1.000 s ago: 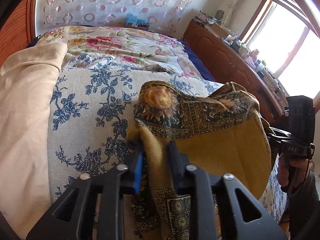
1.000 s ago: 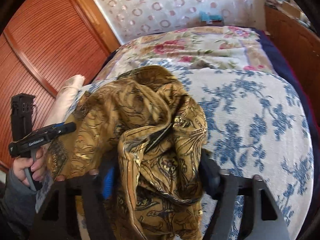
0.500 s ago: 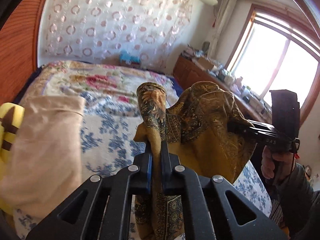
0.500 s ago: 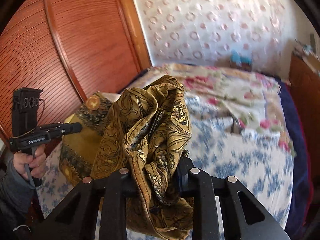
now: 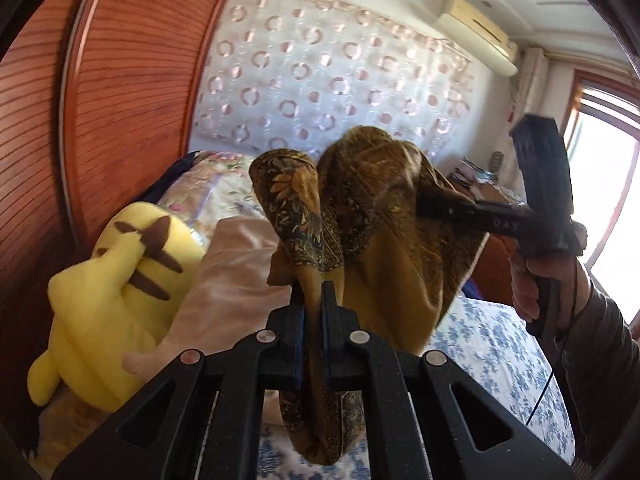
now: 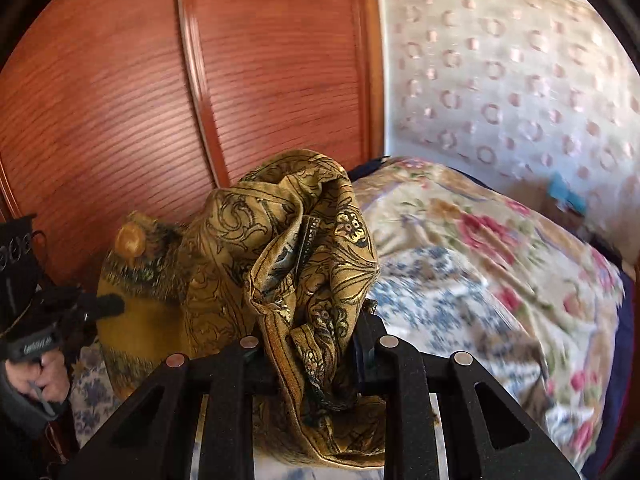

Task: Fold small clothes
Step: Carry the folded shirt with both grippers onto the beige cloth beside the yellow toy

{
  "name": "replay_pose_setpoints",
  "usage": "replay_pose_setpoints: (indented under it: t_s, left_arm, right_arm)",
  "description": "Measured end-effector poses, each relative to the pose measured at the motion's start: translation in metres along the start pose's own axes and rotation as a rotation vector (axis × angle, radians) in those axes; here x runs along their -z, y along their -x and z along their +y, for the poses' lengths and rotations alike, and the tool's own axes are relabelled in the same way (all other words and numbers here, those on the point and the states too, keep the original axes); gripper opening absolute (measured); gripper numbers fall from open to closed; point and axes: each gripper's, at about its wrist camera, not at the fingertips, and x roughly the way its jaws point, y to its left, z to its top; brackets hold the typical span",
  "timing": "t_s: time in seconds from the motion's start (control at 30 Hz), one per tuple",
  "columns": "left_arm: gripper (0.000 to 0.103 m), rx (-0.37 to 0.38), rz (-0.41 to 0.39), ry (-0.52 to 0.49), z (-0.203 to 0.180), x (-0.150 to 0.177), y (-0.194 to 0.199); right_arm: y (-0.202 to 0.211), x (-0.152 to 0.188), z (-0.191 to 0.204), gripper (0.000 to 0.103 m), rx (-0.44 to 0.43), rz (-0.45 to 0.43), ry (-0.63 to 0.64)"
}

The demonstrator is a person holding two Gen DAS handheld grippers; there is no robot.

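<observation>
A gold patterned garment (image 5: pixel 372 240) is held at frame centre, above the bed (image 5: pixel 492 356), by both grippers. A thin fold is pinched by the left gripper (image 5: pixel 314 300), its jaws nearly closed. A thick bunch (image 6: pixel 312 280) is clamped by the right gripper (image 6: pixel 316 344), its jaws partly closed. A yellow plush toy (image 5: pixel 108 308) is seen at lower left.
</observation>
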Motion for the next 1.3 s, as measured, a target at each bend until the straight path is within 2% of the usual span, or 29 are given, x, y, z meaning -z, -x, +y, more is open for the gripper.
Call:
replay_pose_setpoints:
  t_s: [0.17,0.3,0.4,0.5,0.53,0.57,0.6,0.67,0.73,0.77,0.8,0.9,0.97,1.07,1.17,1.3]
  left_arm:
    - [0.007,-0.028,0.011,0.053,0.020,0.016,-0.009]
    - [0.007,-0.042,0.031,0.114,0.038,0.026,-0.012]
    - [0.007,-0.083,0.060,0.112,0.045,0.032,-0.016]
    - [0.007,-0.123,0.084,0.107,0.051,0.038,-0.019]
    - [0.010,-0.129,0.091,0.108,0.050,0.041,-0.019]
    - [0.013,-0.138,0.097,0.102,0.051,0.043,-0.018]
    - [0.015,-0.148,0.103,0.093,0.052,0.045,-0.019]
    - [0.023,-0.168,0.105,0.079,0.054,0.045,-0.017]
    - [0.030,-0.180,0.092,0.060,0.053,0.044,-0.012]
    - [0.039,-0.187,0.080,0.044,0.052,0.043,-0.008]
    - [0.045,-0.191,0.068,0.031,0.052,0.042,-0.006]
    - [0.054,-0.190,0.041,-0.013,0.046,0.037,0.000]
    - [0.071,-0.181,0.037,-0.040,0.041,0.034,0.000]
    - [0.079,-0.175,0.038,-0.050,0.040,0.029,-0.004]
    - [0.079,-0.177,0.041,-0.061,0.037,0.027,-0.002]
    - [0.081,-0.177,0.042,-0.081,0.029,0.024,0.000]
  right_arm:
    - [-0.062,-0.036,0.013,0.023,-0.010,0.049,0.080]
    - [-0.093,-0.063,0.018,0.023,-0.021,0.082,0.120]
    - [-0.121,-0.074,0.017,0.026,-0.020,0.092,0.124]
    - [-0.138,-0.070,0.011,0.043,0.011,0.100,0.080]
    - [-0.145,-0.070,0.008,0.051,0.039,0.108,0.066]
    - [-0.148,-0.068,0.006,0.054,0.081,0.121,0.051]
    - [-0.150,-0.068,0.001,0.054,0.123,0.132,0.026]
    - [-0.142,-0.067,-0.004,0.054,0.138,0.097,0.000]
    - [-0.128,-0.064,-0.009,0.054,0.137,0.052,-0.009]
    - [-0.122,-0.060,-0.009,0.054,0.126,0.039,-0.022]
    - [-0.117,-0.057,-0.011,0.054,0.105,0.031,-0.035]
    - [-0.110,-0.042,-0.010,0.054,0.053,0.019,-0.048]
    - [-0.113,-0.027,-0.010,0.054,0.035,0.038,-0.053]
    - [-0.129,-0.011,-0.010,0.054,0.007,0.075,-0.057]
    - [-0.162,0.002,-0.009,0.054,0.013,0.117,-0.055]
    - [-0.175,0.014,-0.005,0.054,0.058,0.084,-0.054]
